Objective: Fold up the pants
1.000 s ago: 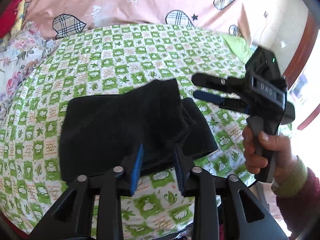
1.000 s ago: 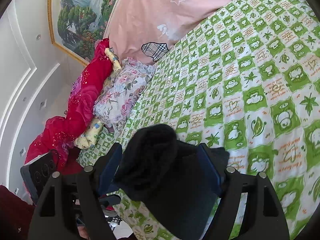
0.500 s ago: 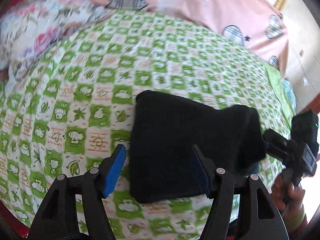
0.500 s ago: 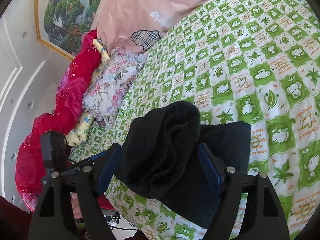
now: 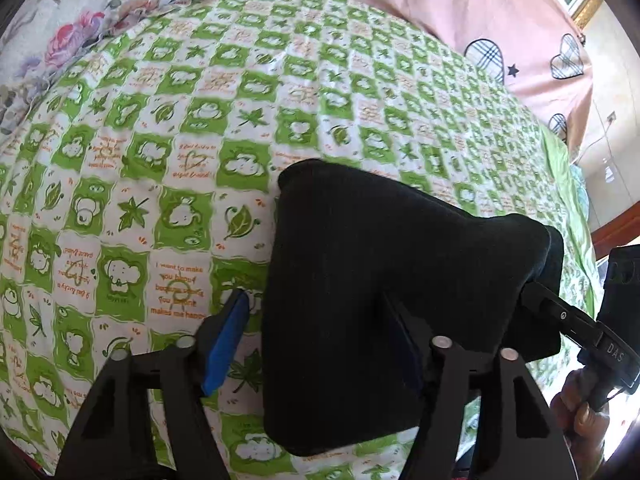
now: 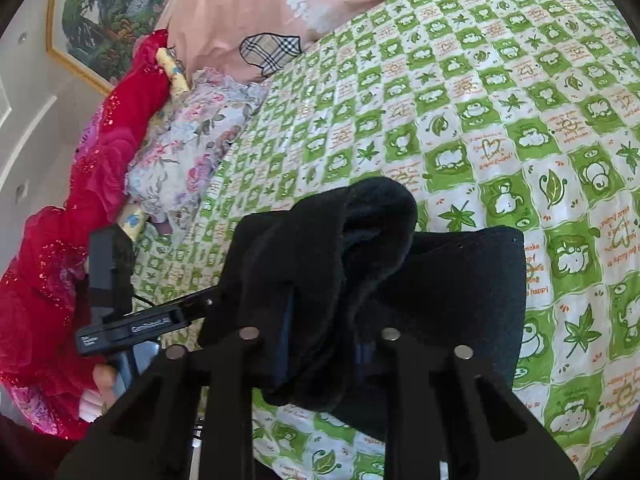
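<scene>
The black pants [image 5: 372,280] lie folded into a thick bundle on the green-and-white checked bedspread [image 5: 192,128]. My left gripper [image 5: 316,344] is open; the bundle's near left edge sits between its jaws, with a gap beside the blue left pad [image 5: 226,340]. My right gripper [image 6: 320,336] is shut on a raised fold of the pants [image 6: 360,240] at the bundle's other end. In the left wrist view the right gripper [image 5: 536,300] enters from the right, fingertips buried in the cloth.
A pink duvet with plaid hearts [image 5: 460,4] lies at the head of the bed. A floral pillow [image 6: 188,148] and red fabric [image 6: 80,220] lie along the left side. The bed edge is near me.
My left gripper opened and swung left around the bundle. My right gripper closed on the raised fold of the pants and moved in closer.
</scene>
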